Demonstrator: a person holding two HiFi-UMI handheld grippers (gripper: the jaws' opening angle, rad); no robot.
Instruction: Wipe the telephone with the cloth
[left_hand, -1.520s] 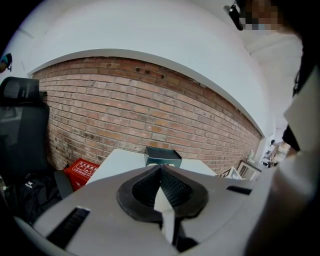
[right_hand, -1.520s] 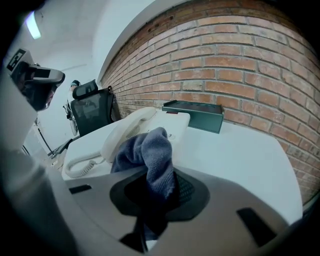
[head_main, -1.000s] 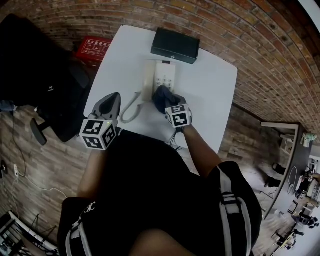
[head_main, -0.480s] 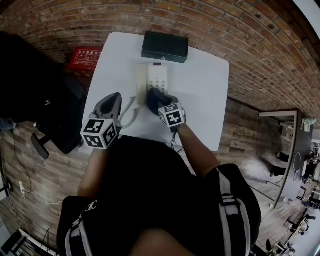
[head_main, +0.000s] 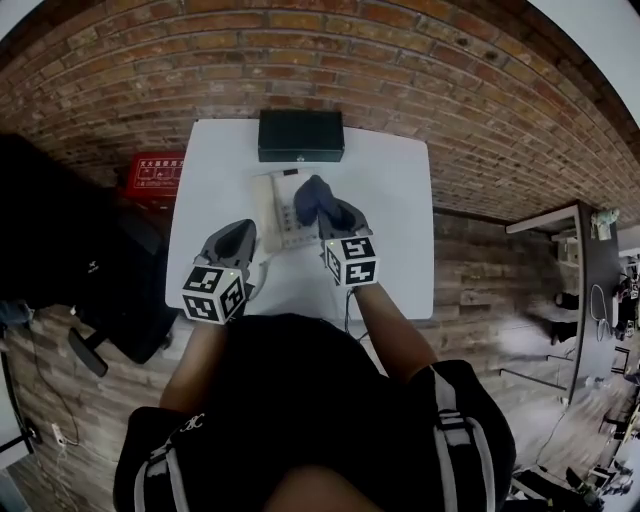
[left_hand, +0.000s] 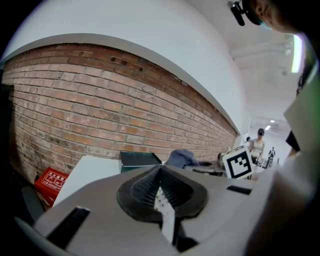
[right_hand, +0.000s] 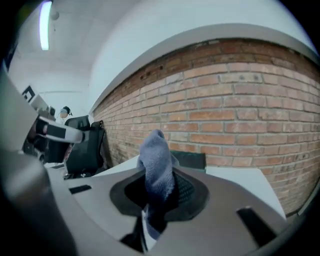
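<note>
The left gripper (left_hand: 161, 186) is held shut, its two jaws pressed together with nothing between them, and in the head view it (head_main: 237, 238) is seen above the near left part of the white table (head_main: 395, 225), just beside the telephone (head_main: 282, 208); whether it touches anything cannot be told. The right gripper (right_hand: 159, 202) is clamped on the cloth (right_hand: 156, 162), a grey-blue bunch that stands up out of the closed jaws. In the head view the right gripper (head_main: 336, 214) is pointed at the telephone and the cloth (head_main: 309, 194) is seen over the telephone's right edge, though contact between them cannot be confirmed. One telephone is counted, pale, lying flat on the table just in front of one black box (head_main: 300, 135) that is set against the brick wall. One cloth and two grippers are counted, each gripper fitted with one cube of black-and-white square markers. One red box (head_main: 157, 172) is seen on the floor left of the table; white writing is printed on its lid but is too small to be read. No other label can be read
</note>
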